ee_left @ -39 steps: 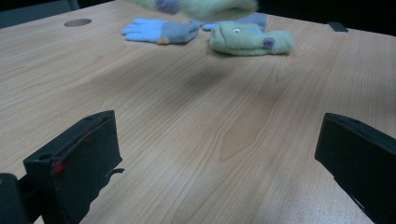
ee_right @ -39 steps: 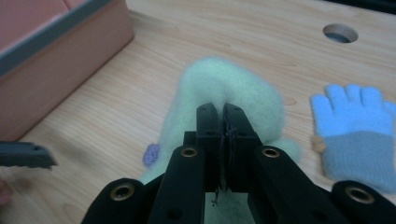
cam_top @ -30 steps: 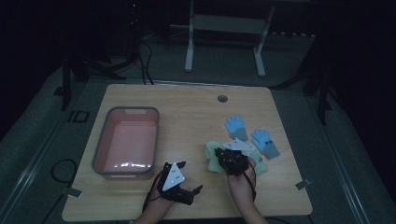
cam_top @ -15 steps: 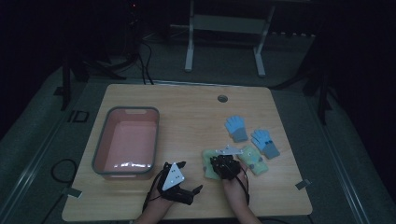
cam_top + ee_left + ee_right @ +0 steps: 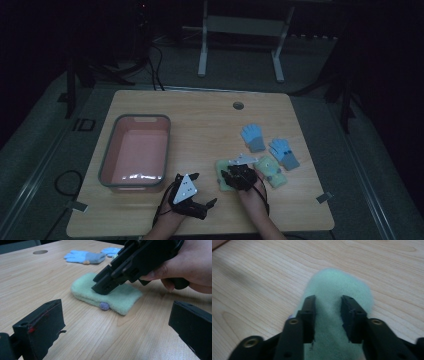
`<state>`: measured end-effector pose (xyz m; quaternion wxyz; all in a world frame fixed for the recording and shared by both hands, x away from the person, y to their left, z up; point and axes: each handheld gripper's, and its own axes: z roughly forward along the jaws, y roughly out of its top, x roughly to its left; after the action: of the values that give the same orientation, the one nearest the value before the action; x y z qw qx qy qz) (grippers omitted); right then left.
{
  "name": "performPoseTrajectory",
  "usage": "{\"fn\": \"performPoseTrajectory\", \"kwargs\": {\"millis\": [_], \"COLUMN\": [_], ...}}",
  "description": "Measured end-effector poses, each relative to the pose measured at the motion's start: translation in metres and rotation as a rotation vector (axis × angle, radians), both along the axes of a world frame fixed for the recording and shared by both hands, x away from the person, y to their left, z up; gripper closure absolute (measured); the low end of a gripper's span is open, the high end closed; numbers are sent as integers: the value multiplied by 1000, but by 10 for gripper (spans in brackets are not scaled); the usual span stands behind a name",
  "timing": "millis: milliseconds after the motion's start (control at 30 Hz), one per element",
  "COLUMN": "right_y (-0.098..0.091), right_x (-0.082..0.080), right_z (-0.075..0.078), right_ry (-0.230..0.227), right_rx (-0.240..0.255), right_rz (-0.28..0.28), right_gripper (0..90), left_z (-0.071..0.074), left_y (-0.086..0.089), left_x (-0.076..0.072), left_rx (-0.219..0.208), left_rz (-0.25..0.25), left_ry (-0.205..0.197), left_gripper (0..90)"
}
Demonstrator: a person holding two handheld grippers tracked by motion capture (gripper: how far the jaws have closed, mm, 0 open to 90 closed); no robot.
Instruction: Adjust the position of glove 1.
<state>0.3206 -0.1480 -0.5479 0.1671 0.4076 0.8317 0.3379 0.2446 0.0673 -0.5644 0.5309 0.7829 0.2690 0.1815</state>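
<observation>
- The green mitten (image 5: 106, 293) lies flat on the table (image 5: 200, 125), well right of the pink bin (image 5: 136, 150).
- The right gripper (image 5: 328, 307) tips down onto it; its jaws have just been opening and now stand part-open with the fabric loose between them, probably a release.
- The left gripper (image 5: 115, 327) waits wide and empty, nearer the bin.

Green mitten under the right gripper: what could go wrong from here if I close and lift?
The right gripper, jaws just opening, rests partly open on the flat green mitten; closing may pinch only the top layer of fleece, so it could slip out on lifting. The second green mitten lies close beside it and might drag along. The left gripper sits open, apart from the mitten, so nothing steadies it.
</observation>
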Motion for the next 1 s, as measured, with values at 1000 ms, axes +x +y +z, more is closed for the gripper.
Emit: {"fn": "performPoseTrajectory", "kwargs": {"millis": [1000], "right_y": [-77], "right_x": [13], "right_z": [59], "right_ry": [-74], "right_rx": [35], "right_rz": [151], "right_gripper": [567], "left_z": [0], "left_y": [0], "left_x": [0], "left_rx": [1], "left_rz": [1], "left_ry": [-1], "left_gripper": [2]}}
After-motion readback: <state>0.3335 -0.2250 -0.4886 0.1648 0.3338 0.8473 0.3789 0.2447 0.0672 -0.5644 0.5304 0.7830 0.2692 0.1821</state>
